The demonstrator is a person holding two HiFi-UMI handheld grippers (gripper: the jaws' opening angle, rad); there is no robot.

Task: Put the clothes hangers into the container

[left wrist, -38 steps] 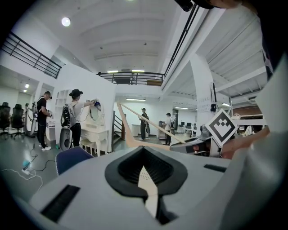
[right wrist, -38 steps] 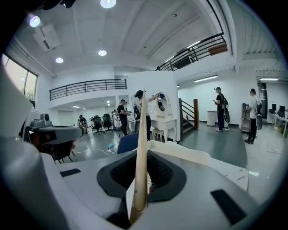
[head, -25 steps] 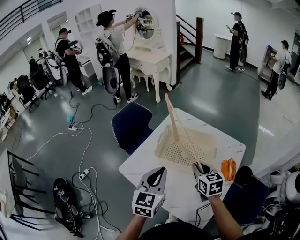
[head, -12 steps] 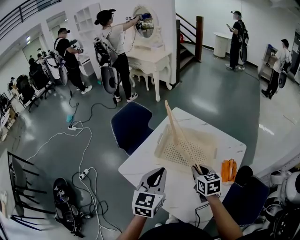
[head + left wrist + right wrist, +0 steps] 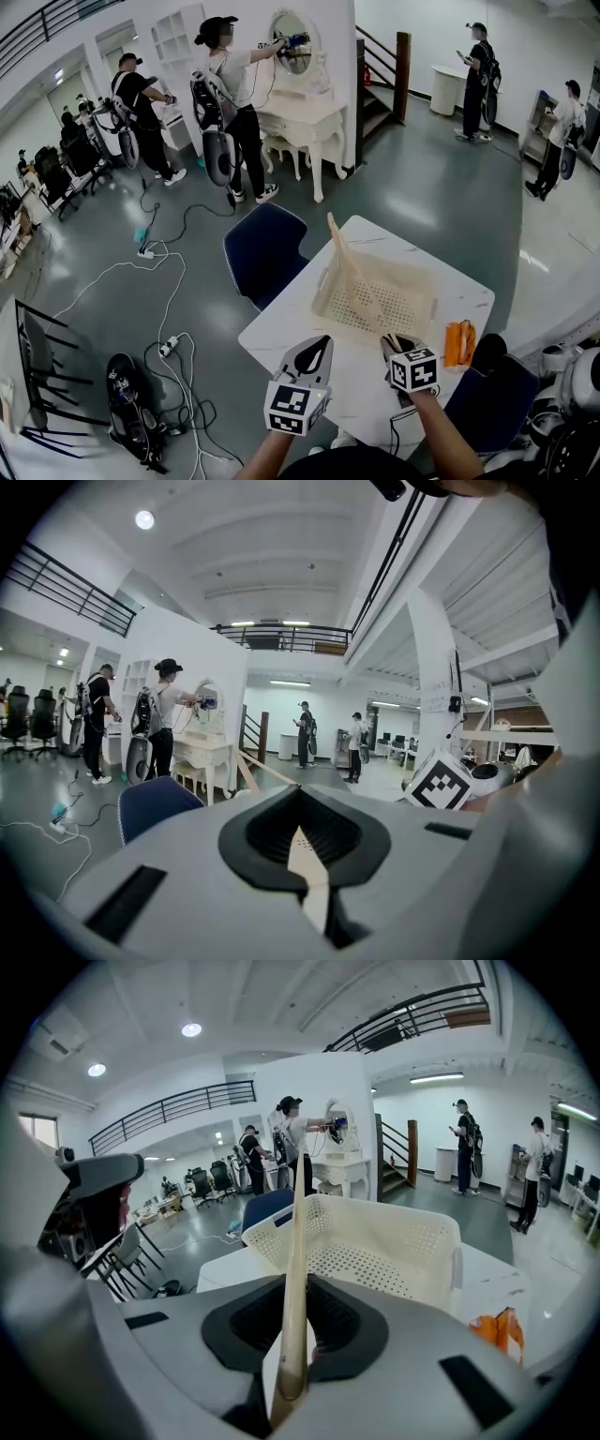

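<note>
No word, number or brand is legible; the sheet point(image 5: 433, 701) on a far pillar is too small. Only square black-and-white patterns show, on the cubes of the left gripper point(image 5: 323, 341) and the right gripper point(image 5: 388, 341).

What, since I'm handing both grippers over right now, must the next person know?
Left gripper: shut, empty, over the table's near edge.
Right gripper: shut on a wooden hanger, which tilts up over the basket.
Basket: on the white table, looks empty. An orange item lies on the table to its right; can't tell what it is.
Done: hanger in hand.
Left: lower it into the basket, then release.
</note>
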